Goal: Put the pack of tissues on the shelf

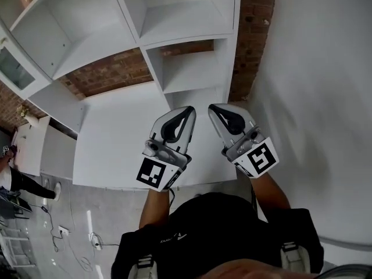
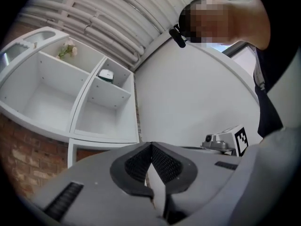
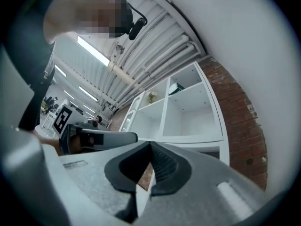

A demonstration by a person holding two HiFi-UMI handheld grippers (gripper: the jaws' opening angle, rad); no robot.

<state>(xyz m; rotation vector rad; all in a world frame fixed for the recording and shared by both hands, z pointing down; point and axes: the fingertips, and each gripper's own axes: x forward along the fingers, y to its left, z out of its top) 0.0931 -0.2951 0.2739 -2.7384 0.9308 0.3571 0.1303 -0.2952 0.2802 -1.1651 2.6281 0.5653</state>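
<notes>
Tissues [image 2: 107, 76] are seen in an upper shelf [image 2: 51, 93] compartment, upper left of the frame, well apart from left gripper [image 2: 151, 146] and right gripper [image 3: 149, 145], both pressed together, empty.

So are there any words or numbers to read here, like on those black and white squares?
No text here can be read.
Left marker cube: a black and white square pattern, no letters.
Right marker cube: the same kind of pattern, no letters.
Black shirt: small pale print, too small to read.
Green and white pack on the shelf: too small to tell any print.
</notes>
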